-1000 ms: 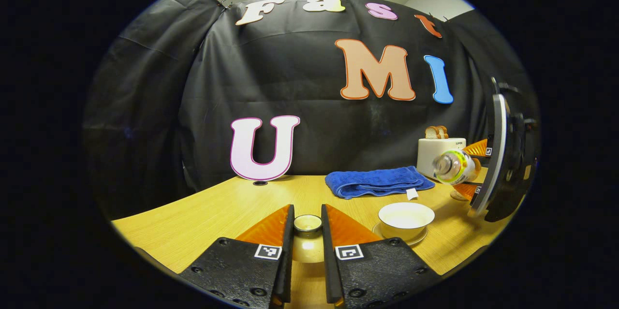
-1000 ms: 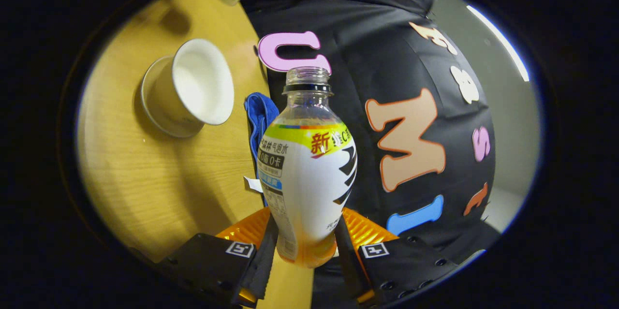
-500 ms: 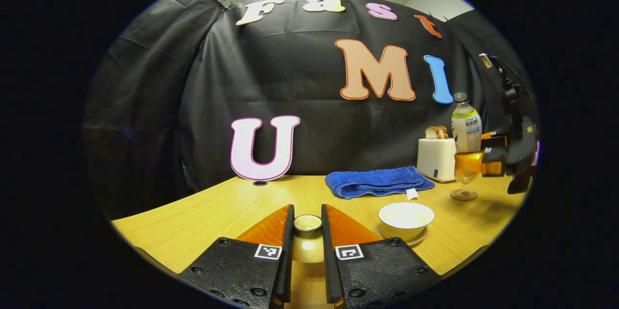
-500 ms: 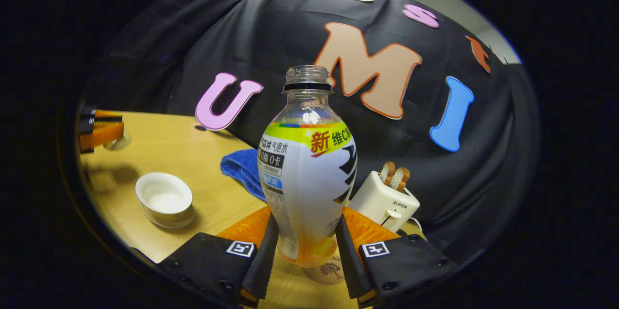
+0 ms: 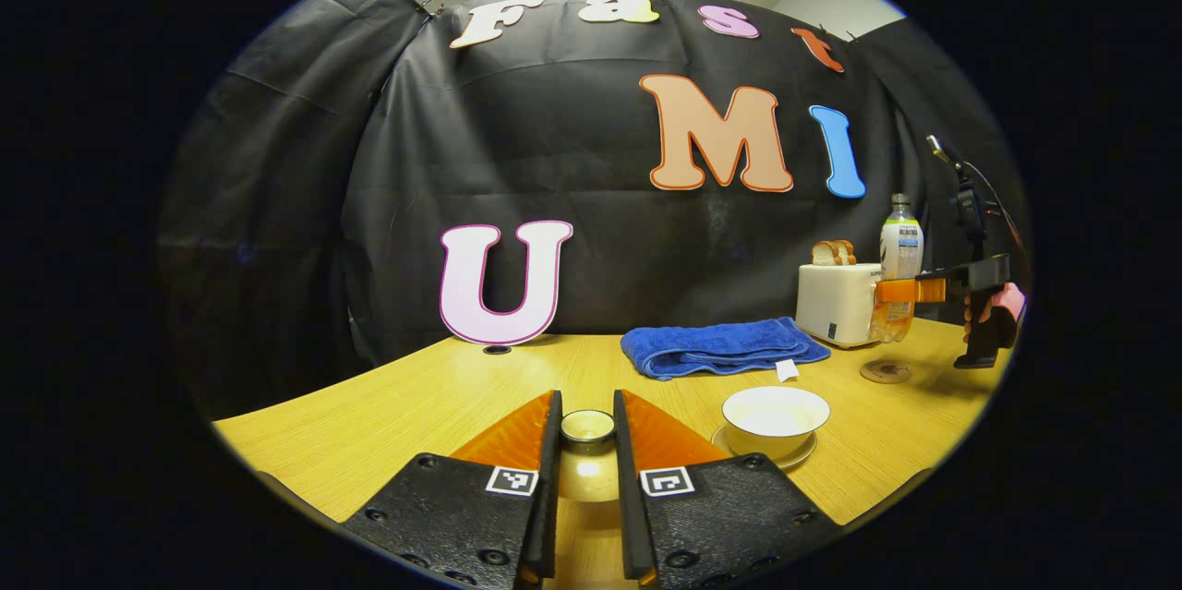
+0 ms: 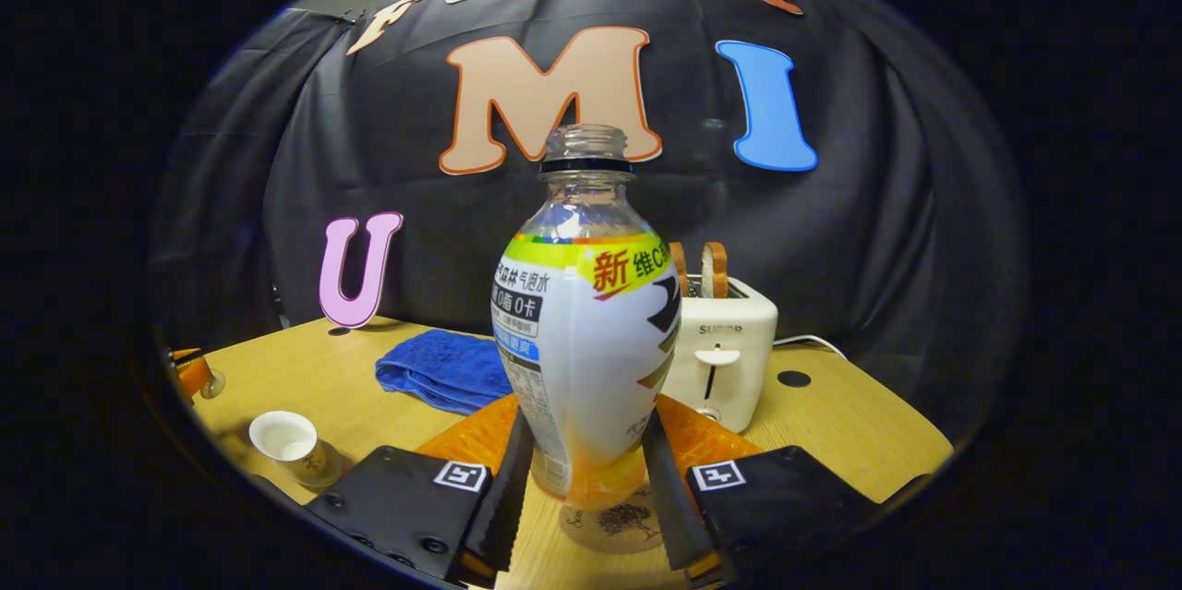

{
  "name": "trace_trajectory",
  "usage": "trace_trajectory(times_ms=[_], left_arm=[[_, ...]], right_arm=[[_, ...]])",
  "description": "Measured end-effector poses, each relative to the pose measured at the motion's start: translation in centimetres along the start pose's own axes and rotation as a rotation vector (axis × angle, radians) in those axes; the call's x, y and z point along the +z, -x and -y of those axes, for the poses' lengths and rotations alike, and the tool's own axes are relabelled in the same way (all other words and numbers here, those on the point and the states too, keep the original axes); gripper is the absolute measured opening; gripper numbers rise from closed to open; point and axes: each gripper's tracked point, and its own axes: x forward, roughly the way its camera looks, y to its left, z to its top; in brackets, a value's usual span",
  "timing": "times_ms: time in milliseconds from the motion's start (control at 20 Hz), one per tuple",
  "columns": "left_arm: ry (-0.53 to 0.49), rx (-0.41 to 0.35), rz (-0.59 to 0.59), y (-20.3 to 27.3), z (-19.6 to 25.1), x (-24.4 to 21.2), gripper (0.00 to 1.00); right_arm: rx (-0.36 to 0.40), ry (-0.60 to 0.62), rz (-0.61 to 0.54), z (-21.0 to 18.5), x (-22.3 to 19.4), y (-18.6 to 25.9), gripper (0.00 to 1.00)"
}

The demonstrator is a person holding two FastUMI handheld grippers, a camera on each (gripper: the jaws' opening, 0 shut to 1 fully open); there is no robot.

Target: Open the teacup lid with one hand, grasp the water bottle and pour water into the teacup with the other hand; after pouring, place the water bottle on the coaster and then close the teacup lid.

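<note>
My left gripper (image 5: 587, 419) is shut on the knob of the teacup lid (image 5: 588, 475) and holds it just above the table, left of the open white teacup (image 5: 776, 413) on its saucer (image 5: 802, 456). My right gripper (image 6: 586, 479) is shut on the lower body of the uncapped water bottle (image 6: 586, 331), which stands upright just above the round coaster (image 6: 617, 523). In the left gripper view the bottle (image 5: 900, 248) and the right gripper (image 5: 910, 290) hang at the far right over the coaster (image 5: 885, 372). The teacup (image 6: 284, 438) lies far left in the right gripper view.
A folded blue towel (image 5: 720, 345) lies behind the teacup. A white toaster (image 5: 836, 302) with bread slices stands at the back right, close behind the coaster; in the right gripper view the toaster (image 6: 725, 350) is right behind the bottle. A hand (image 5: 1007, 304) grips the right gripper's handle.
The bottle swung from tilted on its side near the teacup to upright, then moved right and down over the coaster. My left gripper with the lid has stayed still.
</note>
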Motion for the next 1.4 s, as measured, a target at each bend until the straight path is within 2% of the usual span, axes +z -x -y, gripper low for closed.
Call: trace_trajectory(times_ms=[250,400,800,1000,1300,1350,1400], left_arm=[[0.000,0.000,0.000,0.0,0.0,0.0,0.25],[0.000,0.000,0.000,0.0,0.0,0.0,0.25],[0.000,0.000,0.000,-0.1,0.0,-0.1,0.25],[0.000,0.000,0.001,0.0,0.0,-0.1,0.25],[0.001,-0.001,0.000,0.0,0.0,-0.1,0.25],[0.001,-0.001,0.000,-0.1,0.0,-0.1,0.25],[0.000,-0.002,0.000,0.0,0.0,0.0,0.26]], right_arm=[[-0.019,-0.036,-0.049,1.3,-2.4,-0.9,0.66],[-0.016,-0.040,-0.064,1.4,-2.9,-0.8,0.66],[-0.004,-0.037,-0.076,1.5,-4.0,-1.5,0.74],[-0.004,-0.036,-0.075,1.4,-4.3,-1.0,0.72],[0.012,-0.051,-0.076,1.2,-4.4,-0.4,0.80],[0.015,-0.054,-0.076,1.1,-4.4,-0.3,0.89],[0.018,-0.054,-0.076,1.2,-4.4,-0.3,0.84]])
